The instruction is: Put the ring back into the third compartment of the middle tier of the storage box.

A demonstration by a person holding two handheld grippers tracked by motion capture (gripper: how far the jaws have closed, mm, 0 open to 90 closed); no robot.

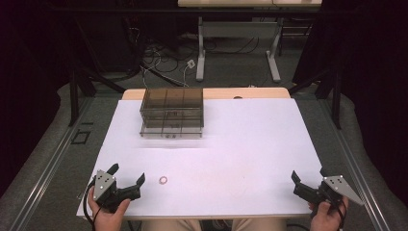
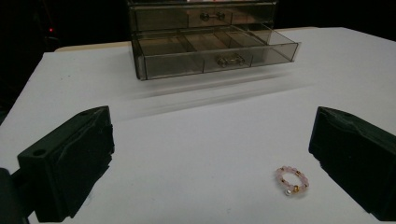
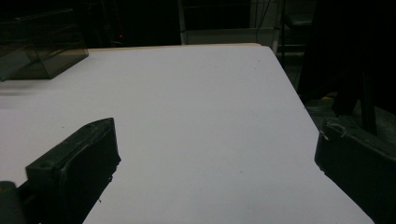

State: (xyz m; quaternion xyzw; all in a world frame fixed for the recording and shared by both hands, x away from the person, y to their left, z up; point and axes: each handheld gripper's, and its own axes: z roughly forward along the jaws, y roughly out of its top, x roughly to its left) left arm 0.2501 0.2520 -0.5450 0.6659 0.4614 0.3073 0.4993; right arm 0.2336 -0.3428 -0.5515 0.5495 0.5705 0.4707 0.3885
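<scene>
High view: left gripper (image 1: 127, 174), black two-jaw w/ grey three-cornered plate, sits at near-left edge of the white table top (image 1: 250, 144), jaws spread wide, nothing between them. Small pink beaded ring w/ gold accents (image 1: 163, 180) lies flat on the table just right of that gripper's right jaw, not touching it. Left gripper view: same ring (image 2: 292, 181) near the right jaw, inside the gap but apart from both jaws. Smoky transparent plastic drawer organiser (image 1: 172, 112) stands at far-left of table, well apart from ring; its bottom drawer (image 2: 215, 51) is pulled out, w/ divided compartments. Right gripper (image 1: 308, 179), same type, rests at near-right corner, jaws also spread, holding nothing; bare table betw. them in right gripper view.
</scene>
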